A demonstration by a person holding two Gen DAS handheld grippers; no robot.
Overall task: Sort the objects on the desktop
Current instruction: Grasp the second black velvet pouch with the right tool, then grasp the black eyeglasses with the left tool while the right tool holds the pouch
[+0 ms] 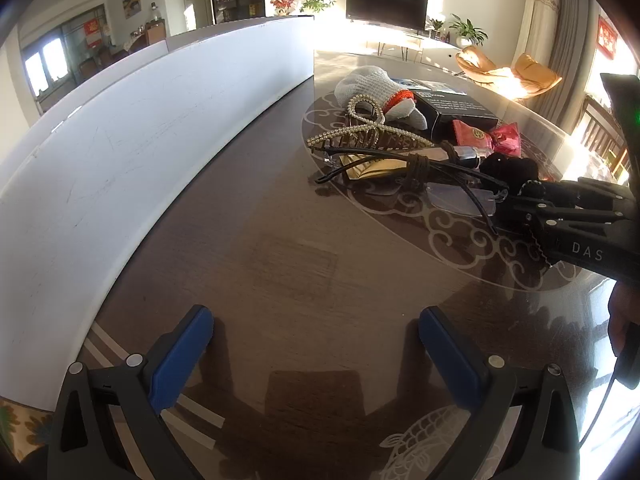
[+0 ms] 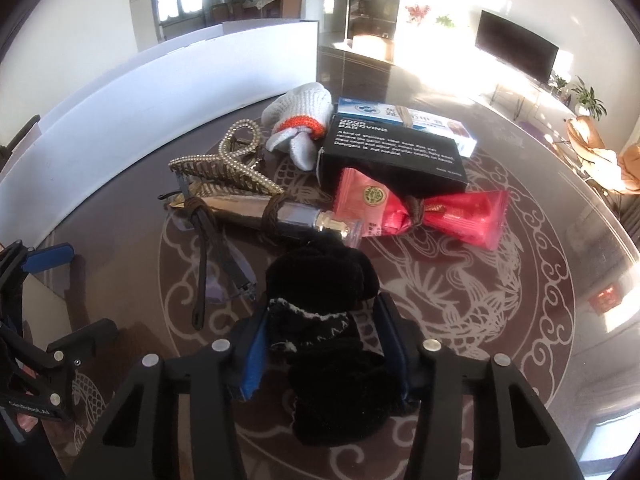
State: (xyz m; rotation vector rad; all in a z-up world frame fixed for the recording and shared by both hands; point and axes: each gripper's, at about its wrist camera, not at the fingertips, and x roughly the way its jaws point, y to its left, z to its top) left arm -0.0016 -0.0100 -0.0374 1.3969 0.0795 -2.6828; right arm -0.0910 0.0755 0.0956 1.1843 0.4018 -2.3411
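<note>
1. Left gripper (image 1: 316, 344): jaws spread wide, blue pads (image 1: 180, 360) well apart, nothing between them, held low and pointing forward.
2. Right gripper (image 2: 324, 344): jaws closed in on a black sock (image 2: 320, 320), blue pads (image 2: 252, 364) pressing its sides.
3. In the left view the right gripper (image 1: 532, 208) reaches in from the right edge.
4. In the right view the left gripper (image 2: 44, 280) sits at the left edge, one blue pad showing.
</note>
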